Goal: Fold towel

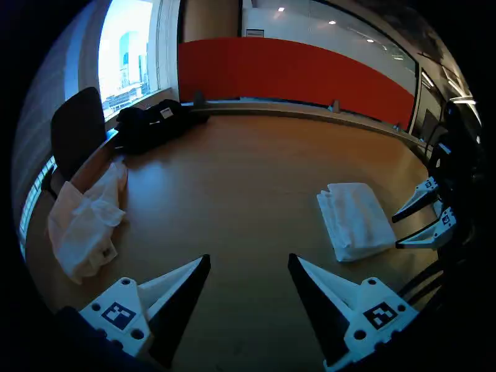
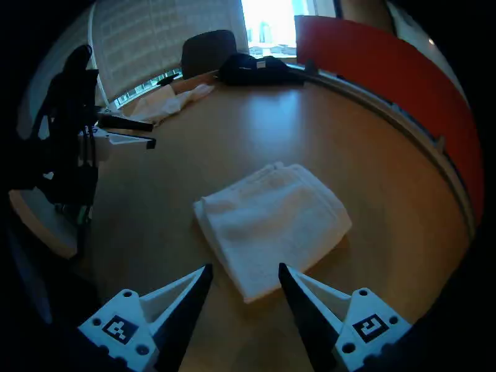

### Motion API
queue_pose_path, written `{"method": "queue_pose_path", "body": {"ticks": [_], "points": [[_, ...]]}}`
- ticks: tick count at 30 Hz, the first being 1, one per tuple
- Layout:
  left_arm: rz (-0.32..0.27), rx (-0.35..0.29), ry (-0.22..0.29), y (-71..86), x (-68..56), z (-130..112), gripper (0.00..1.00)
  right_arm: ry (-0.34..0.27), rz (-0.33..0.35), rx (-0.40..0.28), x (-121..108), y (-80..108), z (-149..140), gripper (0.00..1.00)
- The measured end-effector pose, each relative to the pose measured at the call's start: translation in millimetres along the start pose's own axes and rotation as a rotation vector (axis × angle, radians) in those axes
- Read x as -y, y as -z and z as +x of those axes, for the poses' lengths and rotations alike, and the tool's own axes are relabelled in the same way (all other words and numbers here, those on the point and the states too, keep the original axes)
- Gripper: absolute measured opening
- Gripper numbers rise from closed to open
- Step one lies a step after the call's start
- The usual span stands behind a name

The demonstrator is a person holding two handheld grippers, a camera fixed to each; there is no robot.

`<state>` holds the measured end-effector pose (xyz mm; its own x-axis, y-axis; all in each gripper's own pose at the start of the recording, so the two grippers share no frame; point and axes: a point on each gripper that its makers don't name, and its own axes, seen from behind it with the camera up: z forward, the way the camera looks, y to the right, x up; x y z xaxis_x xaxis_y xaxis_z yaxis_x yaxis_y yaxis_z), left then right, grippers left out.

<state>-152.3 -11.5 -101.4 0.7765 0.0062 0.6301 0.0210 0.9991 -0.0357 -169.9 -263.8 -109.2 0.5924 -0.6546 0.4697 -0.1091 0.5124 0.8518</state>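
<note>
**Folded towel on table, both grippers empty**

Count: one white terry towel (image 2: 273,226), one crumpled pale cloth (image 1: 84,223), one black soft bag (image 1: 152,124), one dark office chair (image 1: 75,130), two hand-held grippers.

Towel: folded into a thick rectangle with layered edges showing and a nubby pile. It lies flat on the smooth, glossy brown wooden table (image 1: 248,167), well apart from the cloth and bag at the far window edge.

Right gripper (image 2: 245,266): fingers spread wide, nothing between them. The tips sit just at the towel's near edge; whether they touch it cannot be told.

Left gripper (image 1: 248,257): fingers likewise wide apart and released, over bare wood with the towel off to one side.

Fingers are white plastic wedges with black inner faces and square printed markers. A long red panel (image 1: 291,71) runs behind the table.
</note>
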Motion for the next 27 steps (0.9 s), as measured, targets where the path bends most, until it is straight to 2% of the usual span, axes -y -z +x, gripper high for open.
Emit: {"method": "queue_pose_path", "body": {"ticks": [11, 13, 21, 27], "points": [[-0.004, 0.002, -0.008, -0.4, -2.4, 0, 0.93, -0.024, -0.026, 0.035, -2, 0.6, -24, 0.81], [-0.004, 0.003, -0.008, -0.6, -2.7, 0, 0.93, -0.029, -0.033, 0.041, -4, 0.0, -27, 0.79], [-0.005, 0.005, -0.006, -0.1, -3.6, -2, 0.93, -0.039, -0.052, 0.053, -4, -5.4, -33, 0.62], [-0.004, 0.006, -0.007, 0.6, -2.7, -3, 0.93, -0.044, -0.076, 0.053, -9, -7.0, -35, 0.41]]}}
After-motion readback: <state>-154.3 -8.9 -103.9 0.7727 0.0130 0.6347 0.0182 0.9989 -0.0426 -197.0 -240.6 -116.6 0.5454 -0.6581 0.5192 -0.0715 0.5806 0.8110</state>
